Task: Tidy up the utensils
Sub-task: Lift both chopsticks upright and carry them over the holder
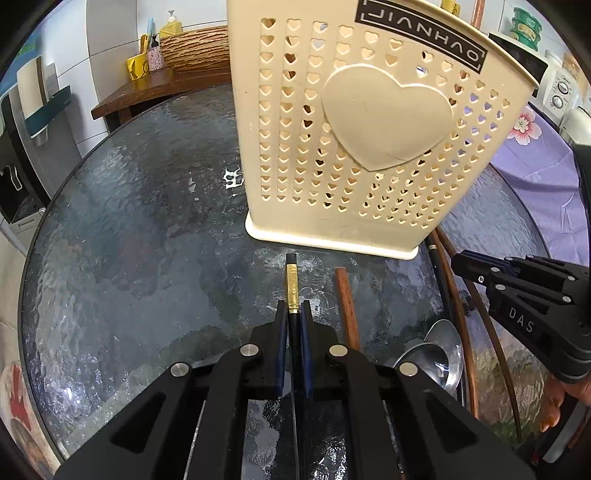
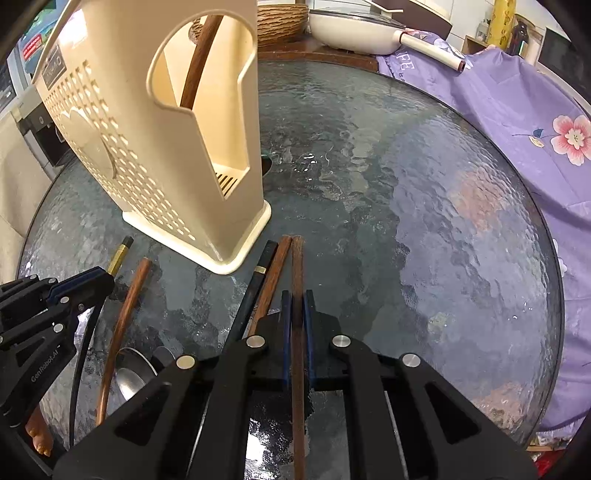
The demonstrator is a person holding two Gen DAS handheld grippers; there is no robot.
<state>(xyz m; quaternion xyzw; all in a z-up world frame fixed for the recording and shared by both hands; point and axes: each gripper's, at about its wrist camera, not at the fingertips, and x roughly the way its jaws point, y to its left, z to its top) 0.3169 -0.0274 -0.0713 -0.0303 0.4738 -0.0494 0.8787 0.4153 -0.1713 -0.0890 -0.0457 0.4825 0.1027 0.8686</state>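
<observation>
A cream utensil holder (image 1: 354,122) with heart-shaped holes stands upright on the round glass table (image 1: 129,221). One brown chopstick (image 2: 197,62) leans inside the holder (image 2: 155,140). My left gripper (image 1: 294,310) is shut on a black chopstick with a gold band (image 1: 291,284), just in front of the holder's base. To its right, my right gripper (image 2: 296,299) is shut on a brown wooden chopstick (image 2: 297,266). Beside that one lie another brown chopstick (image 2: 275,266) and a black one (image 2: 258,280). A loose brown chopstick (image 1: 347,306) and metal spoons (image 1: 439,354) lie between the two grippers.
A purple flowered cloth (image 2: 517,129) covers the surface right of the table. A white pan (image 2: 354,29) and a woven basket (image 1: 195,48) sit behind on a wooden side table (image 1: 147,88). The glass (image 2: 406,184) right of the holder is bare.
</observation>
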